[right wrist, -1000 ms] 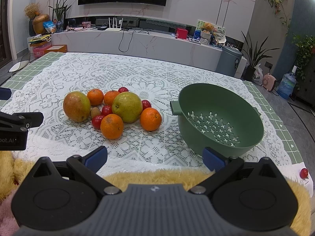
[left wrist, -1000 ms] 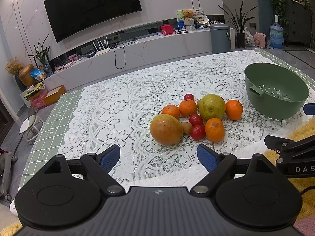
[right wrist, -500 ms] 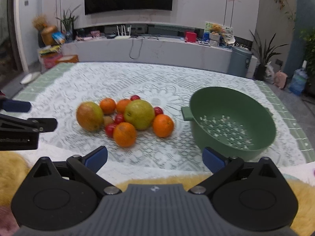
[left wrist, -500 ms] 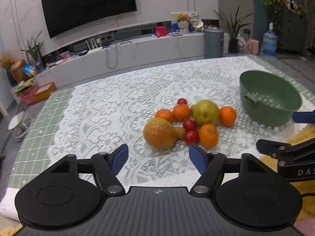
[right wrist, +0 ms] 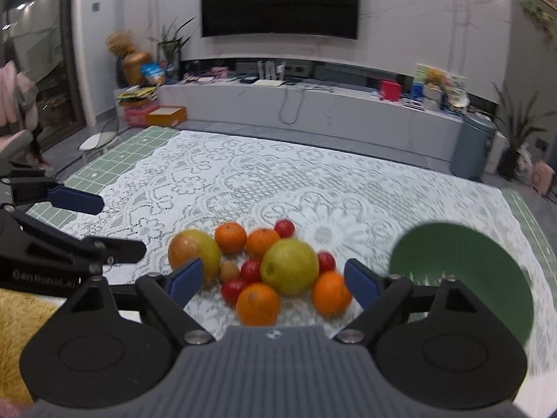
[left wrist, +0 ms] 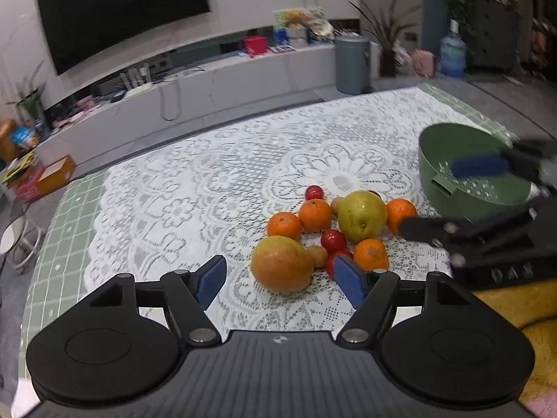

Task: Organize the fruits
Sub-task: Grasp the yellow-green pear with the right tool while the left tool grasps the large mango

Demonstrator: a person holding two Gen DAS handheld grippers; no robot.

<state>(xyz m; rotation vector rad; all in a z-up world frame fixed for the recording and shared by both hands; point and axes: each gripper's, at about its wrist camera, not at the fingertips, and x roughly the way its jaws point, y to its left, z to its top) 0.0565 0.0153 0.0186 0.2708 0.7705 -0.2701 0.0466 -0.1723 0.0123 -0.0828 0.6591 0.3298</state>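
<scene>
Both claws, left claw [left wrist: 278,278] and right claw [right wrist: 271,280], are hanging spread, empty. The orange [right wrist: 258,303] is looking firm, round, roll-prone; gripping across its widest middle is advised.

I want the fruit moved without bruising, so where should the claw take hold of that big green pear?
Probably across the green pear's broad middle, from above: oranges and small red fruits crowd its sides, so only the top is free. The right claw is open.
</scene>
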